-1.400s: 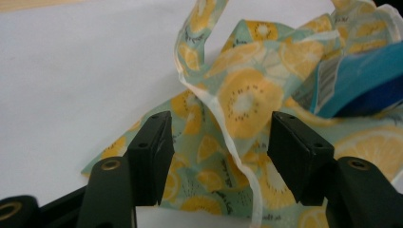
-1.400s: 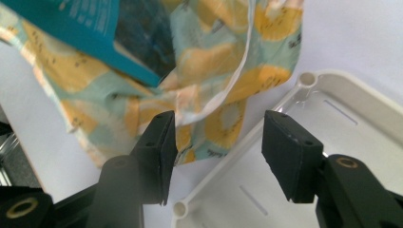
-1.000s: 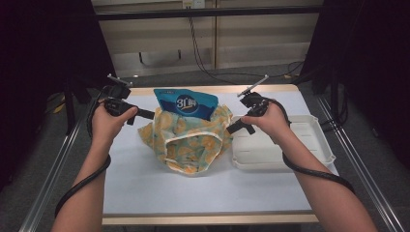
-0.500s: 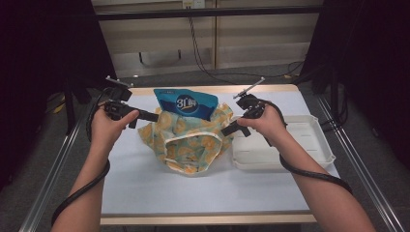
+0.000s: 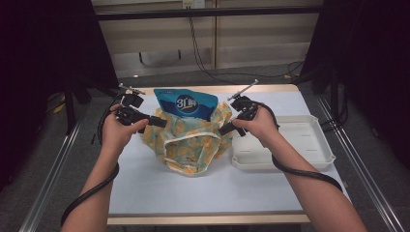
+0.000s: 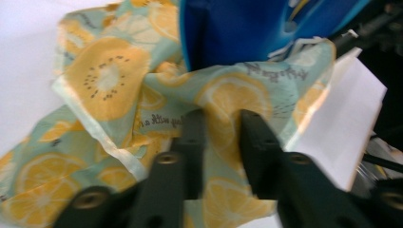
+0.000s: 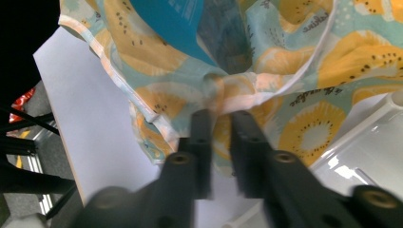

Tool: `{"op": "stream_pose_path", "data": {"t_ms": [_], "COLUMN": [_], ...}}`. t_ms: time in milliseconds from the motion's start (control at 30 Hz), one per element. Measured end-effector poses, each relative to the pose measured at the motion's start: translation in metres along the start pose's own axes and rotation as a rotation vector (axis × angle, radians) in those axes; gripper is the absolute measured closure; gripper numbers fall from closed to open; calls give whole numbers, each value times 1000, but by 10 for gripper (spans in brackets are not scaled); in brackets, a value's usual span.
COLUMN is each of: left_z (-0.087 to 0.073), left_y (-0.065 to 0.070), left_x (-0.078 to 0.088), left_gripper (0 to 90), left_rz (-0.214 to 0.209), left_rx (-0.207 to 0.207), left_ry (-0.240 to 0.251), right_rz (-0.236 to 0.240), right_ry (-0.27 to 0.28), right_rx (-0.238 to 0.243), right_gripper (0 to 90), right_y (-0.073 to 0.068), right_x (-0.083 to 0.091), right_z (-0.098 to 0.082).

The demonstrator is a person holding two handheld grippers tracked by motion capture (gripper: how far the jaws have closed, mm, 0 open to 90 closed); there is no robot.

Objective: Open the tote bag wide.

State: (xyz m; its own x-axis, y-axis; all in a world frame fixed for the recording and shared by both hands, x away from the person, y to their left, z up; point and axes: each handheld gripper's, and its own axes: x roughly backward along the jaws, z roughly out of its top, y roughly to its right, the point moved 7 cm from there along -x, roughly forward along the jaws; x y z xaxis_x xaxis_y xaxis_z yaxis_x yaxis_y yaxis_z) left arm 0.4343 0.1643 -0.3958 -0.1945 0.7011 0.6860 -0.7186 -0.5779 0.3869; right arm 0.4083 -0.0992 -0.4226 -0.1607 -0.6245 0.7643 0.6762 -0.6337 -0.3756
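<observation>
Bag (image 5: 193,145): a soft cloth bag printed with yellow-orange citrus slices on pale mint, edged in cream binding, with small dark script lettering here and there; it lies crumpled in the middle of the table, mouth toward the person.
Left gripper (image 5: 162,123): held in the left hand (image 5: 116,133), its black jaws reach the bag's left upper edge; in the left gripper view (image 6: 221,128) the jaws stand a narrow way apart with a fold of the printed cloth between them, though whether they pinch it I cannot tell.
Right gripper (image 5: 223,129): held in the right hand (image 5: 258,126), its jaws meet the bag's right edge; in the right gripper view (image 7: 221,121) the jaws are nearly together and a gathered tuck of cloth with cream binding sits in the slim gap at their tips.
Pouch (image 5: 188,102): a glossy blue packet with a round white-lettered mark, standing up out of the far side of the bag, its lower part hidden inside the cloth.
Tray (image 5: 319,154): a shallow white plastic tray, just right of the bag and under the right forearm.
Table (image 5: 159,191): a white top with a wooden edge, bare in front of the bag.
Cables (image 5: 300,170): a thick black one trails from each gripper along each forearm.
</observation>
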Motion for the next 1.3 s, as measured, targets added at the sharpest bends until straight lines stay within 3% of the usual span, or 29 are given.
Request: {"op": "stream_pose_path", "data": {"t_ms": [100,167,467,733,867,1133,1300], "left_z": [0,-1,-9,-14,-13,-11,-14], "left_y": [1,2,6,9,8,10,11], "left_x": [0,-1,-1,-2,-1,0,-3], "left_gripper": [856,898,900,900,900,900,900], "left_rz": [8,0,19,2,15,14,5], "left_rx": [-5,-7,-20,-17,-24,-28,-23], "left_ry": [-2,-2,-12,14,13,18,10], "right_rz": [11,11,5,18,-3,24,15], "right_ry": [8,8,-22,-8,-33,3,-31], "right_rx": [2,5,9,16,34,38,38], "right_gripper": [898,900,900,899,805,603,593], "right_y": [-1,-1,0,-3,-8,-19,-19], "right_x": [0,-1,-5,-5,2,2,-8], "right_z": [1,0,-9,-12,-13,-9,-7]}}
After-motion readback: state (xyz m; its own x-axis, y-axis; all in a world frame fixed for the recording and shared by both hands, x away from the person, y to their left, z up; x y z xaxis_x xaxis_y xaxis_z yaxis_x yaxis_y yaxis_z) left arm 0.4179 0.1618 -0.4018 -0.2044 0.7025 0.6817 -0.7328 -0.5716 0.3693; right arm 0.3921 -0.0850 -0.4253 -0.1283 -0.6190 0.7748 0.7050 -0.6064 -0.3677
